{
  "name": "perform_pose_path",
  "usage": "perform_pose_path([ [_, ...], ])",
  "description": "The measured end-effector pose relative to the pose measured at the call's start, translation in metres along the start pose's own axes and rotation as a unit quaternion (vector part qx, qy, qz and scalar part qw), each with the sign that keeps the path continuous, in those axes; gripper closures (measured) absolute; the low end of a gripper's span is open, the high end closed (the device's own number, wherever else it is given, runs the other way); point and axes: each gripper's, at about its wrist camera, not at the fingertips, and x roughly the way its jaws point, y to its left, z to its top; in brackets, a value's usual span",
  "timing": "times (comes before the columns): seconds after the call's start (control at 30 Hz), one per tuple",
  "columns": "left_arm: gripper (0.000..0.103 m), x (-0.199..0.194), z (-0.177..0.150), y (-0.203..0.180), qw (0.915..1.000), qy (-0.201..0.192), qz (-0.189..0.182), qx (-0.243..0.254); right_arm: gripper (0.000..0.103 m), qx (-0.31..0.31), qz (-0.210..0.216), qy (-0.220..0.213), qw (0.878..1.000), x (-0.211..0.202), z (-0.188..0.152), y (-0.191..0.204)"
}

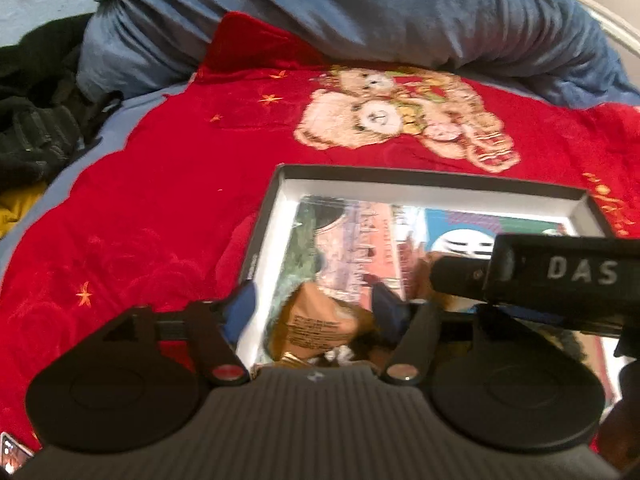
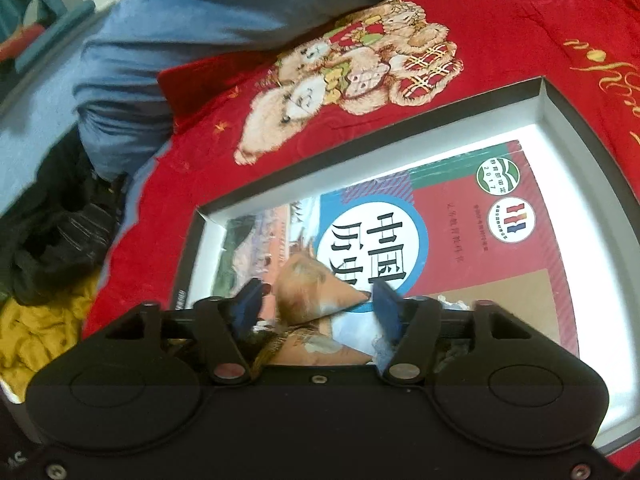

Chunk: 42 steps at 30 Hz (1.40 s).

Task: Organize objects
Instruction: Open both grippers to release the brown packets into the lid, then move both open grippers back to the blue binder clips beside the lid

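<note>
Both open, gripping nothing: left gripper (image 1: 316, 304) and right gripper (image 2: 316, 304) straddling brown packet (image 2: 316, 300) at twelve o'clock, lying on book (image 2: 480, 240) inside box (image 2: 560, 120).

Brown packet (image 1: 316, 320) on book (image 1: 360, 232) in box (image 1: 440, 184)

white letters "das" on black body of right gripper (image 1: 560, 276), seen from left wrist view. big black chinese signs in white circle on book (image 2: 472, 240) cover, upside down. green round badge on book with number "2017". gold curly writing on red blanket (image 2: 520, 52), too curly to read. small print on brown packet (image 1: 316, 320), too blurry.
</note>
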Motion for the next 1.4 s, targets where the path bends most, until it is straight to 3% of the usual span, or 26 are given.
perform_pose_path([
  [0.17, 0.019, -0.017, 0.006, -0.002, 0.9996, -0.024, -0.010, 0.011, 0.027, -0.003, 0.026, -0.005, 1.000, -0.019, 0.004, 0.000],
  [0.33, 0.017, -0.033, 0.013, 0.000, 0.9987, -0.047, -0.019, 0.001, 0.024, -0.017, 0.032, -0.009, 0.999, -0.044, 0.013, 0.010],
  [0.53, 0.016, -0.054, 0.017, -0.004, 0.9965, -0.073, -0.040, 0.006, 0.020, -0.100, -0.052, -0.032, 0.993, -0.088, 0.021, 0.036],
  [0.67, 0.015, -0.070, 0.018, -0.010, 0.9936, -0.095, -0.059, 0.014, 0.020, -0.067, -0.103, -0.037, 0.992, -0.117, 0.029, 0.030],
  [0.83, 0.014, -0.087, 0.015, -0.017, 0.9875, -0.126, -0.081, 0.049, 0.020, -0.070, -0.169, -0.048, 0.982, -0.159, 0.026, 0.021],
  [0.93, 0.014, -0.094, 0.015, -0.020, 0.9839, -0.130, -0.114, 0.044, 0.020, -0.055, -0.187, -0.054, 0.979, -0.187, 0.019, 0.017],
  [1.03, 0.014, -0.105, 0.009, -0.028, 0.9764, -0.122, -0.175, 0.035, 0.018, -0.041, -0.231, -0.123, 0.964, -0.214, -0.001, 0.019],
  [1.1, 0.014, -0.116, -0.003, -0.042, 0.9706, -0.131, -0.193, 0.061, 0.011, -0.027, -0.219, -0.185, 0.958, -0.232, -0.021, 0.011],
  [1.17, 0.014, -0.124, -0.021, -0.052, 0.9704, -0.134, -0.187, 0.073, 0.008, -0.004, -0.208, -0.212, 0.955, -0.238, -0.039, -0.002],
  [1.2, 0.014, -0.127, -0.032, -0.057, 0.9725, -0.131, -0.178, 0.073, 0.008, 0.012, -0.206, -0.206, 0.957, -0.234, -0.045, -0.010],
  [1.33, 0.014, -0.120, -0.076, -0.064, 0.9848, -0.116, -0.121, 0.046, 0.013, 0.074, -0.161, -0.143, 0.974, -0.211, -0.067, -0.047],
  [1.4, 0.014, -0.112, -0.097, -0.064, 0.9885, -0.118, -0.079, 0.050, 0.014, 0.078, -0.161, -0.115, 0.977, -0.200, -0.077, -0.057],
])
